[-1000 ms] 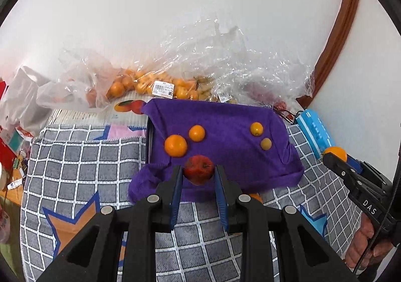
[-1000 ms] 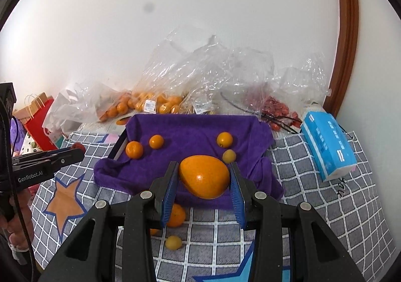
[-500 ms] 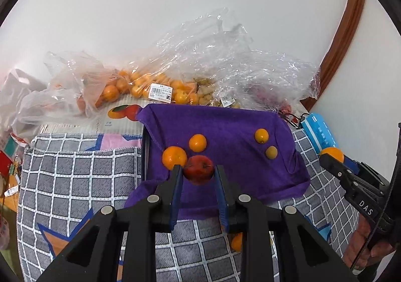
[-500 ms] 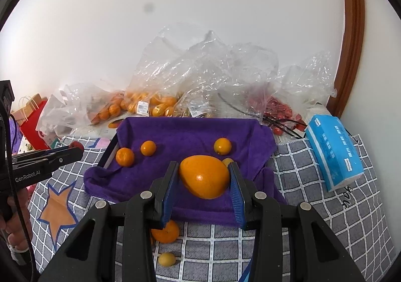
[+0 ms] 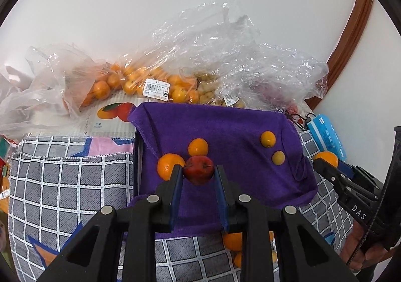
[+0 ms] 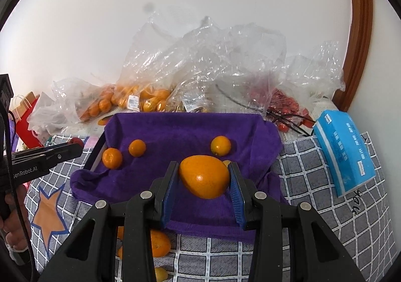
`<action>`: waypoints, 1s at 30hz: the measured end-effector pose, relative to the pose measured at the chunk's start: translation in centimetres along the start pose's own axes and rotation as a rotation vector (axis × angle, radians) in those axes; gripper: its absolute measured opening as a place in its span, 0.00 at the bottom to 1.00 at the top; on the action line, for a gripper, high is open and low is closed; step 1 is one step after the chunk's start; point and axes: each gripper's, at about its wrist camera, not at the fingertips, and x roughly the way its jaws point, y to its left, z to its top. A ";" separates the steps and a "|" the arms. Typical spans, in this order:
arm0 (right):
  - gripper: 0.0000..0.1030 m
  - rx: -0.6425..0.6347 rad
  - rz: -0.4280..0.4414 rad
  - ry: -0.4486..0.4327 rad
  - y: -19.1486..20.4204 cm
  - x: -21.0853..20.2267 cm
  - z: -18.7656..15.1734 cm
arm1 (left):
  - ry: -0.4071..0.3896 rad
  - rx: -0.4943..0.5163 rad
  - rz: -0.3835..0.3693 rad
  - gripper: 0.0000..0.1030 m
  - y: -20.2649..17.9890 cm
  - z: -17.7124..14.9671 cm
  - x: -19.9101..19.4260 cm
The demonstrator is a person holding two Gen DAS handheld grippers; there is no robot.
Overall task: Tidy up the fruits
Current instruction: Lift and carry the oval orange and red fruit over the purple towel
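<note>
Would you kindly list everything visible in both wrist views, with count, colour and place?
red fruit: one, red, between the left gripper's fingers.
large orange fruit: one, orange, between the right gripper's fingers.
small fruits: four, orange to yellowish, on the towel.
purple towel: one, draped over a dark tray.
loose fruits: a few, orange, on the checked cloth in front of the towel.
checked cloth: one, grey and white.
plastic bags: several, clear, holding orange and red fruit, by the wall.
tissue pack: one, blue, right.
left gripper: black, blue pads.
right gripper: black, blue pads.
</note>
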 end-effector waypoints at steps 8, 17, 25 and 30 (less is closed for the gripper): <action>0.38 0.024 0.000 0.068 -0.4 3.2 -1.1 | 0.052 -0.012 0.002 0.24 0.6 -0.6 2.5; 0.38 0.039 0.001 0.125 -0.8 6.4 -1.9 | 0.107 -0.022 0.001 0.24 1.2 -0.9 5.2; 0.38 0.031 0.009 0.145 -0.4 7.8 -2.1 | 0.132 -0.025 -0.003 0.24 1.4 -1.0 6.2; 0.38 0.024 0.007 0.153 -0.1 8.4 -2.1 | 0.139 -0.029 -0.002 0.24 1.6 -1.1 6.5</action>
